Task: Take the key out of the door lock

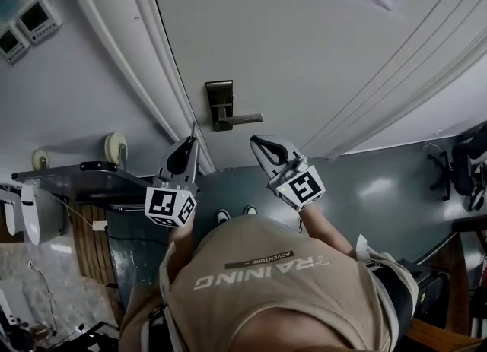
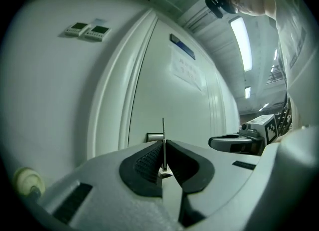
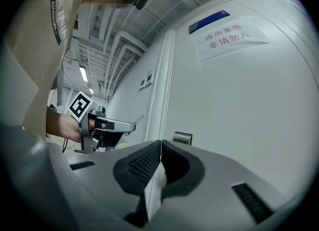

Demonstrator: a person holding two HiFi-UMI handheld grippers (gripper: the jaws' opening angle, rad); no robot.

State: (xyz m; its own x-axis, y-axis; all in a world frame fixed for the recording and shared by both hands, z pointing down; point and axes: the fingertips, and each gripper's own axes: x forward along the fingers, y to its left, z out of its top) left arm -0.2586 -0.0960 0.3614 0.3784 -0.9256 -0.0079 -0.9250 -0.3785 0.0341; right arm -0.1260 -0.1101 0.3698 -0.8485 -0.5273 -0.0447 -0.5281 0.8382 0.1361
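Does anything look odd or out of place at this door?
Only this: a thin metal blade, likely the key, sits pinched in the jaws of the left gripper, apart from the door lock. Nothing looks damaged.

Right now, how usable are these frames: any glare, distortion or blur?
Head view: dim and bluish, door frame bowed by the wide lens, soft glare on the floor, door handle sharp. Left gripper view: fisheye with black corners, ceiling light blown out, key a thin sharp line edge-on. Right gripper view: black corners too, even light, door sign legible.
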